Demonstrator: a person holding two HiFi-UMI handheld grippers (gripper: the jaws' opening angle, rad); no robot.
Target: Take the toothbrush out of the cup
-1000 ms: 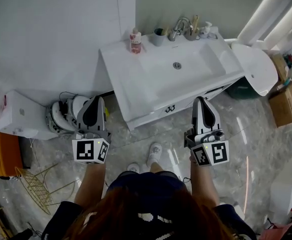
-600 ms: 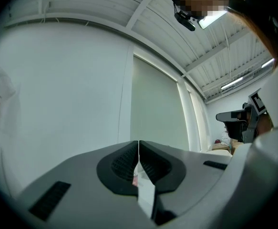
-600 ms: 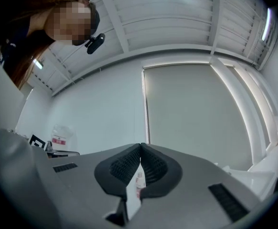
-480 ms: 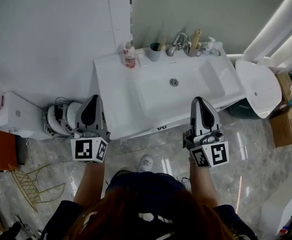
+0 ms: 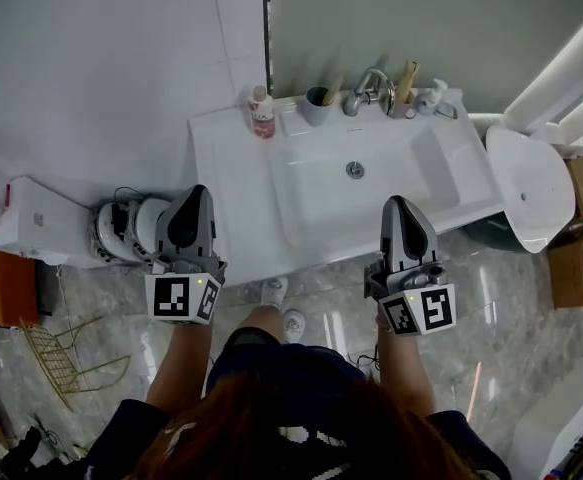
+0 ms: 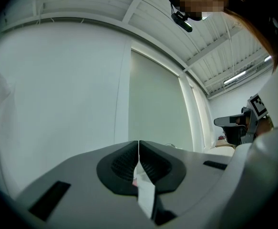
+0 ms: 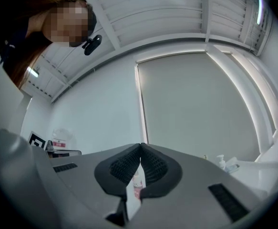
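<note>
Well ahead of your grippers, at the back rim of the white washbasin (image 5: 233,173), stands the grey cup (image 5: 317,107) with the toothbrush (image 5: 332,89) in it, roughly between the two. Your left gripper (image 5: 193,194) and right gripper (image 5: 401,204) both have jaws pressed together, empty, well short of the cup.

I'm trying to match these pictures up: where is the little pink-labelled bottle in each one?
Head view: the bottle stands on the sink's back left corner, left of the cup.
Right gripper view: the bottle shows small in the gap under the shut right claw.
Left gripper view: not clearly in it; the shut left claw blocks the middle.
Shared landmark: the vertical edge where white wall meets grey-green panel.
</note>
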